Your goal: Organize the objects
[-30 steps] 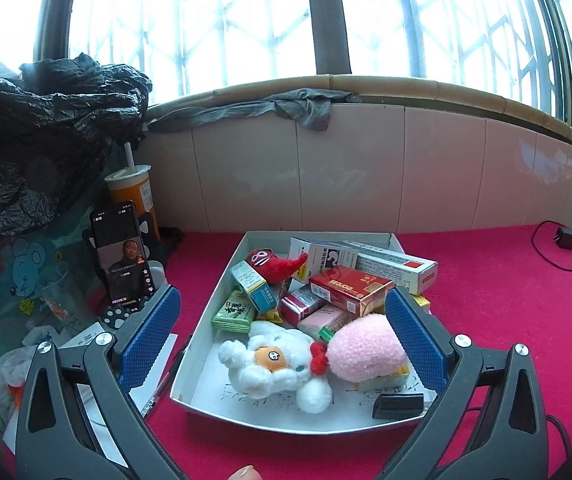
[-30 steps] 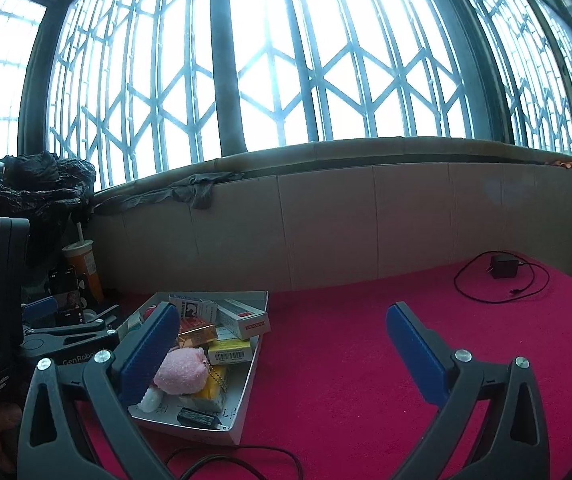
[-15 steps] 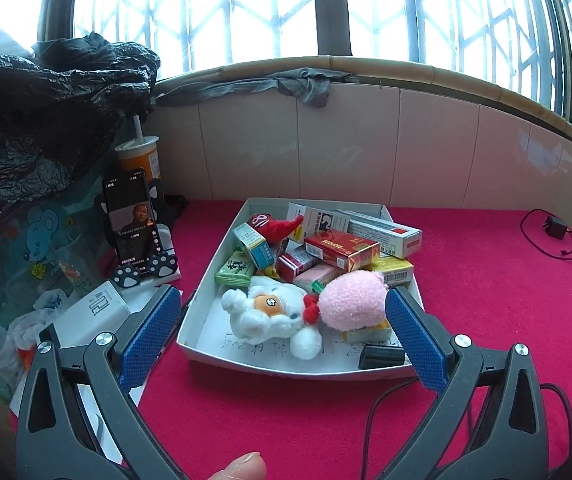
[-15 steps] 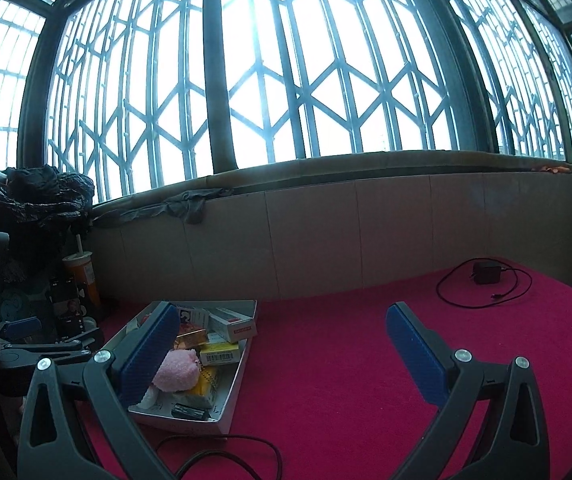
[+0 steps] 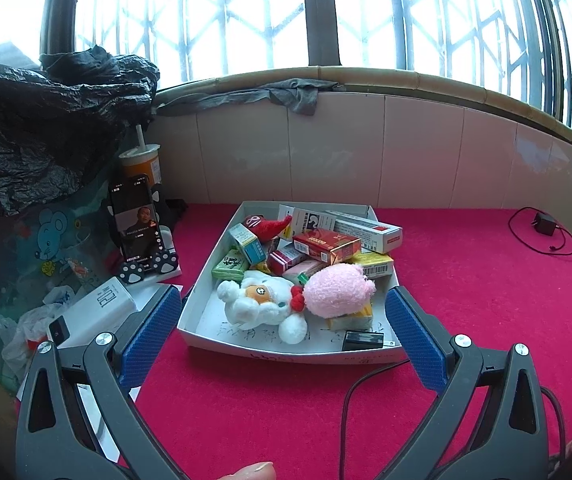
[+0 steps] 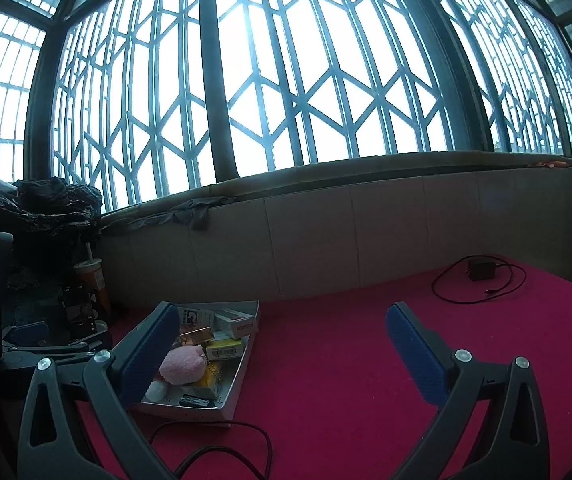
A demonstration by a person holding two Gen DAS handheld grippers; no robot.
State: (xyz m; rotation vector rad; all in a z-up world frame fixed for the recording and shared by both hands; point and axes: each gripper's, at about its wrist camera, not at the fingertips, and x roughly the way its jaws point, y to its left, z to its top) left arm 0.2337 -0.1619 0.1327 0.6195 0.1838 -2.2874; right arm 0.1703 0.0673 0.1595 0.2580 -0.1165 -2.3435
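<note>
Red cloth surface (image 5: pixel 486 312) under a barred window, tiled low wall behind. Scene is cluttered, nothing gripped yet.

Left tongs (image 5: pixel 281 324): jaws spread wide, empty, hovering just short of the white tray (image 5: pixel 201 280) and aimed at its near edge. Right tongs (image 6: pixel 281 350): also wide open, empty, over bare cloth with the tray off to their left.

Risks, left to right from the left tongs:
- Power bank (image 5: pixel 97 304) and phone on its stand (image 5: pixel 135 220) sit just outside the left finger. A sideways swing probably knocks the phone over.
- Tray contents are piled loosely. White plush (image 5: pixel 261 304) and pink plush (image 5: pixel 338 290) lie right ahead between the fingers, touching each other, so a grab at one likely drags the other.
- Boxes behind them are stacked at odd angles: green box (image 5: pixel 231 264), red box (image 5: pixel 326 244), and long white box (image 5: pixel 366 230) overhanging the tray's right wall. Pulling a lower one could tip the top ones out.
- Small black block (image 5: pixel 362 340) is near the tray's front right corner, low and flat, hard to pinch.
- Black cable (image 5: pixel 350 396) runs on the cloth below the right finger. Snag risk when descending.

Plush looks soft and compressible, should take a wide pinch fine. Cartons are light and rigid, likely to slide.
</note>
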